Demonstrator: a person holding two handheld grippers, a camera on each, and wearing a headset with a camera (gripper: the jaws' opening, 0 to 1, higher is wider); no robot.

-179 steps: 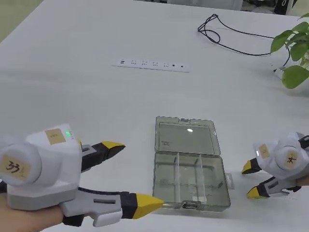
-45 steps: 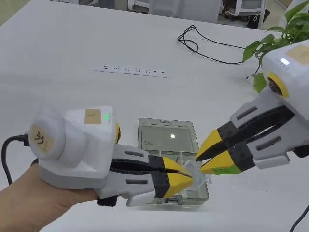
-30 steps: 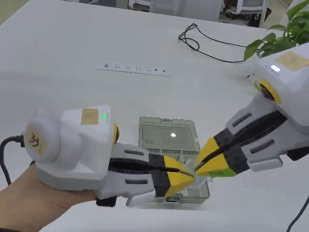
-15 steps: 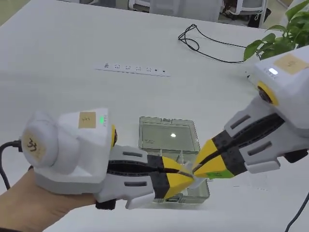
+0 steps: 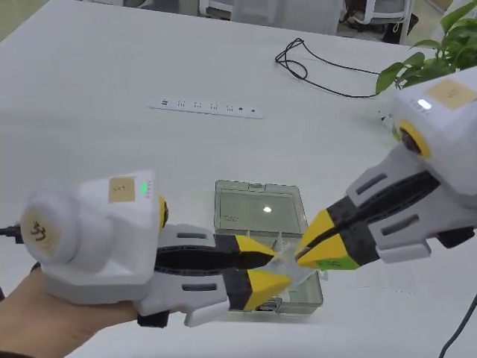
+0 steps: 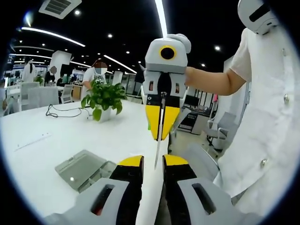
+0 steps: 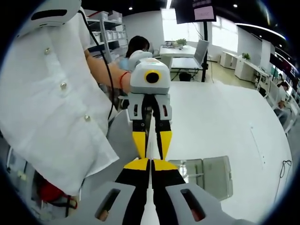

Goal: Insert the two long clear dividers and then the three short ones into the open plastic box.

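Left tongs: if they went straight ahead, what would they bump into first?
Most likely the right tongs, which face them tip to tip. The clear divider pinched in the right tongs reaches between the tips of the left tongs.

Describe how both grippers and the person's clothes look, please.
The left gripper and right gripper both have white housings and black fingers with yellow tips. The left one carries a tan sticker marked 33, a green light and a black cable. The person wears a white buttoned shirt with short sleeves.
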